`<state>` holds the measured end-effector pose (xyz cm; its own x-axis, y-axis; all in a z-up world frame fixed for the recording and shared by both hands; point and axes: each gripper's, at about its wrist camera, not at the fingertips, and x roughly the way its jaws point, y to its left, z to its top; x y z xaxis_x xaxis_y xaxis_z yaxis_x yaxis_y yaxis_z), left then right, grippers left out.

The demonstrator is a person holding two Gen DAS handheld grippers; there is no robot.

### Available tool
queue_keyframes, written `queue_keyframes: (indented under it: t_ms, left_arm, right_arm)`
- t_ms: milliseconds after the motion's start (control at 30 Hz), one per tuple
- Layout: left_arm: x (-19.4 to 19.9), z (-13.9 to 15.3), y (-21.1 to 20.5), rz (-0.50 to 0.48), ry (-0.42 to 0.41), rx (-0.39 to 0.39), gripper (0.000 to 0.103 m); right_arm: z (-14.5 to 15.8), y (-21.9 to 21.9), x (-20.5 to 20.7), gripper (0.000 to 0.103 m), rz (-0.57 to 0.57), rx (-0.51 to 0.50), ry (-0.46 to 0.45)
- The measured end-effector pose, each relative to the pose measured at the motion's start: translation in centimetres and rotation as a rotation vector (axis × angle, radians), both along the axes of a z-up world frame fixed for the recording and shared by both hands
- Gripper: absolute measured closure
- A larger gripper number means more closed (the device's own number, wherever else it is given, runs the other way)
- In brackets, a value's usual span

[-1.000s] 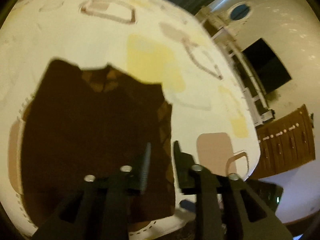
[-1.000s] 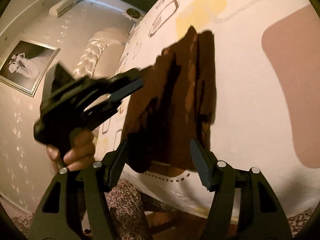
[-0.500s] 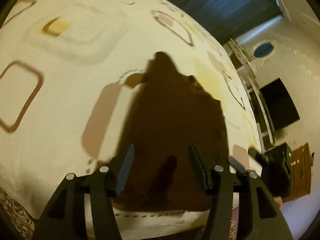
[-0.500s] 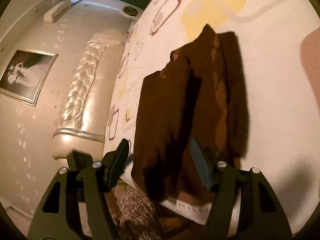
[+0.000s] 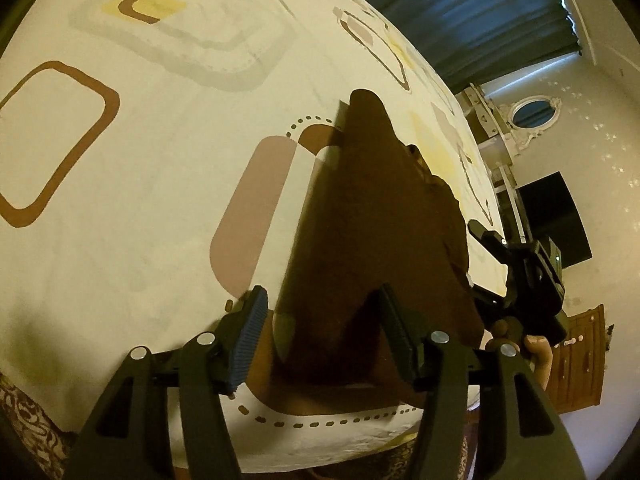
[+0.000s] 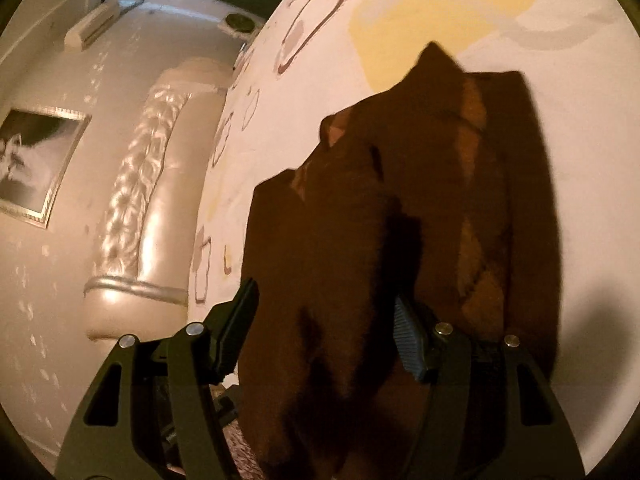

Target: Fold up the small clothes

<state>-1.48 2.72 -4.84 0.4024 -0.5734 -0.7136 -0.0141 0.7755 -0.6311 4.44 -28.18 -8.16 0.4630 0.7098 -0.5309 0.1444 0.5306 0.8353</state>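
A small dark brown knit garment (image 5: 372, 220) with a lighter diamond pattern lies on the white patterned bed sheet (image 5: 140, 200), reaching the bed's near edge. My left gripper (image 5: 322, 292) hovers open over its near left part; the cloth shows between the fingers but the pads are not pressing on it. The right gripper (image 5: 532, 276) appears at the right in this view, held by a hand. In the right wrist view the garment (image 6: 360, 220) fills the middle. There the right gripper (image 6: 325, 296) stands open above its near end.
A padded headboard (image 6: 132, 208), a framed picture (image 6: 32, 168) and a wall air conditioner (image 6: 96, 24) are to the left. Dark curtains (image 5: 460, 12), a black screen (image 5: 556, 216) and a wooden dresser (image 5: 580, 356) stand beyond the bed's right side. Patterned carpet (image 5: 24, 412) lies below the edge.
My left jaws have widened and let go of the garment, and that hand has swung to its near left part. The garment has settled flat. My right gripper has come closer to it.
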Motion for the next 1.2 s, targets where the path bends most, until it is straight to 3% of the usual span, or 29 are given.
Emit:
queue_keyframes:
  t_ms: [67, 167, 200, 300, 533, 767, 867, 967, 1000, 1033, 1200]
  left_arm:
    - [0.0, -0.2, 0.0, 0.0, 0.003, -0.007, 0.044]
    - [0.1, -0.2, 0.1, 0.0, 0.004, -0.007, 0.044]
    - [0.1, -0.1, 0.1, 0.001, 0.004, -0.007, 0.044]
    - [0.1, 0.2, 0.0, 0.003, 0.003, -0.012, 0.044]
    - [0.4, 1.0, -0.9, -0.021, -0.027, -0.016, 0.042]
    - [0.3, 0.8, -1.4, -0.048, -0.047, 0.041, 0.042]
    - [0.2, 0.5, -1.1, -0.054, -0.04, 0.043, 0.042]
    - [-0.6, 1.0, -1.1, -0.091, -0.079, 0.068, 0.042]
    - [-1.1, 1.3, -1.3, -0.118, -0.102, 0.086, 0.042]
    - [-1.4, 1.5, -1.4, -0.137, -0.123, 0.103, 0.042]
    - [-5.3, 3.1, -3.4, -0.286, -0.326, 0.281, 0.042]
  right_arm:
    - [0.1, 0.4, 0.4, 0.048, 0.016, -0.038, -0.003]
    - [0.1, 1.0, 1.0, 0.087, 0.049, -0.086, -0.003]
    - [0.2, 1.2, 1.3, 0.092, 0.071, -0.106, -0.007]
    - [1.5, 1.3, 1.7, 0.094, 0.081, -0.152, -0.044]
    - [5.1, -1.4, 2.8, 0.095, 0.04, -0.202, -0.144]
    - [0.8, -5.9, 3.1, 0.095, -0.046, -0.214, -0.041]
    - [-1.5, -6.7, 2.6, 0.093, -0.061, -0.112, -0.003]
    - [-1.1, -7.2, 1.5, 0.076, -0.096, -0.04, -0.008]
    - [-0.6, -7.5, 0.8, 0.062, -0.109, -0.021, -0.013]
    - [-0.1, -7.6, 0.1, 0.055, -0.118, -0.003, -0.023]
    - [2.4, -7.5, -4.9, 0.053, -0.094, 0.027, -0.045]
